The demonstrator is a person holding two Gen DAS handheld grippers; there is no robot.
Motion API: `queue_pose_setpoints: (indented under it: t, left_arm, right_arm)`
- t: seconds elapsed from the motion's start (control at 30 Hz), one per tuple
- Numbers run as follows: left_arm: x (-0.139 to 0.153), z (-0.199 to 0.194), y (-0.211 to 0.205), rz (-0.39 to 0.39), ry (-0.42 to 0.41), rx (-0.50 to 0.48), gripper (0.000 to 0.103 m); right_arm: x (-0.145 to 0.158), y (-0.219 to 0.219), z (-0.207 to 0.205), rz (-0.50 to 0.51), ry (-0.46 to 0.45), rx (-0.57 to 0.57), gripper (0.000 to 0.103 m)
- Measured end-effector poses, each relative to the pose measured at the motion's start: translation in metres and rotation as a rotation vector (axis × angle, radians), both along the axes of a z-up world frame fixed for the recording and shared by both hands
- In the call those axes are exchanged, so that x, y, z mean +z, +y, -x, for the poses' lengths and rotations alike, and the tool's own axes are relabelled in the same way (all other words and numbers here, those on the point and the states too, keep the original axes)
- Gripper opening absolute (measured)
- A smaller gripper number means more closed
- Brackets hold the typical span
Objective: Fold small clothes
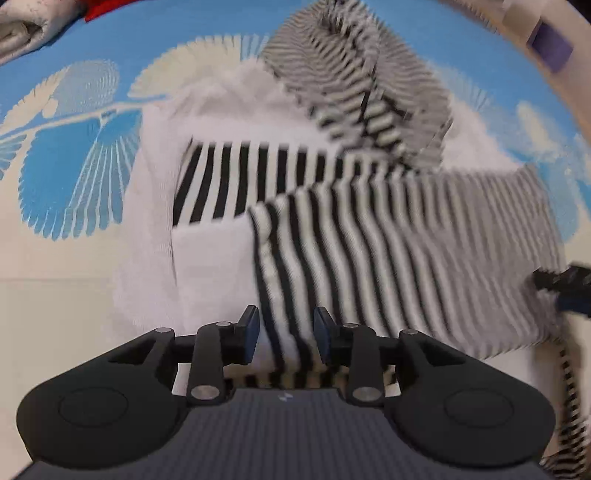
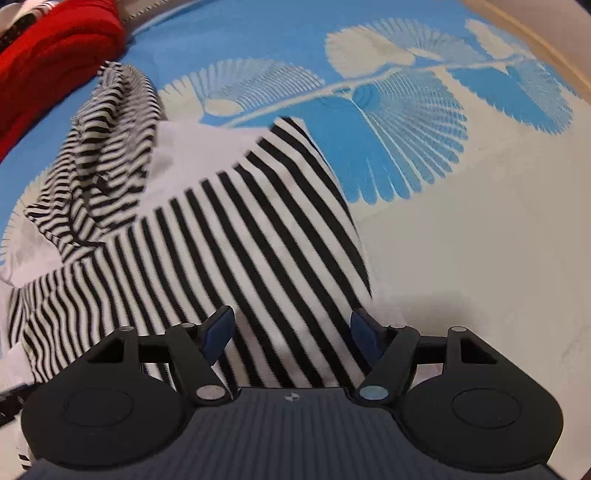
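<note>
A small black-and-white striped garment (image 1: 369, 240) with white panels (image 1: 207, 110) lies crumpled and partly folded on the bed. My left gripper (image 1: 286, 338) points steeply down at its near edge. The jaws stand partly apart, and a fold of the striped cloth runs between the pads without being pinched. In the right wrist view the same striped garment (image 2: 240, 240) spreads under my right gripper (image 2: 291, 334), whose jaws are wide open just above the cloth with nothing gripped. A dark shape with blue at the right edge of the left wrist view may be the right gripper's fingers (image 1: 565, 288).
The bedspread (image 2: 480, 258) is blue and cream with a large feather pattern (image 1: 74, 177). A red cloth (image 2: 55, 48) lies at the far left, and a pale folded cloth (image 1: 22, 33) sits in the corner. A purple thing (image 1: 550, 48) is beyond the bed's edge.
</note>
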State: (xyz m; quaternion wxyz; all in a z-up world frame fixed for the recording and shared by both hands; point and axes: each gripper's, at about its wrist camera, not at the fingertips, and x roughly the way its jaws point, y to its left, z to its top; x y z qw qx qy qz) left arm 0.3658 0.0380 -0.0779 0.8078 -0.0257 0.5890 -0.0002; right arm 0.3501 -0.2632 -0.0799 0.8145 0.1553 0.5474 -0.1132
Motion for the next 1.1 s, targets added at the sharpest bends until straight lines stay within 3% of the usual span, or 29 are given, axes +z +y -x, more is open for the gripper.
queue_pose_setpoints:
  t: [0.1, 0.2, 0.33, 0.4, 0.73, 1.1]
  left_arm:
    - [0.007, 0.002, -0.007, -0.028, -0.031, -0.013, 0.036]
    - [0.029, 0.003, -0.008, 0.028, -0.099, -0.008, 0.038]
    - [0.040, 0.002, -0.018, -0.018, -0.142, -0.013, 0.059]
    - [0.039, 0.001, -0.023, -0.039, -0.144, -0.018, 0.062]
    - [0.040, 0.001, -0.025, -0.044, -0.160, -0.003, 0.066]
    - [0.039, 0.001, -0.027, -0.048, -0.159, -0.019, 0.070]
  right_arm:
    - [0.001, -0.003, 0.000, 0.020, -0.004, -0.008, 0.071]
    - [0.010, -0.005, 0.002, 0.005, -0.042, -0.018, 0.071]
    - [0.026, 0.001, 0.003, 0.068, -0.115, 0.025, 0.071]
    - [0.031, 0.003, 0.004, 0.100, -0.144, 0.048, 0.071]
    - [0.044, 0.008, 0.007, 0.159, -0.212, 0.112, 0.071]
    - [0.041, 0.012, 0.006, 0.178, -0.200, 0.125, 0.071]
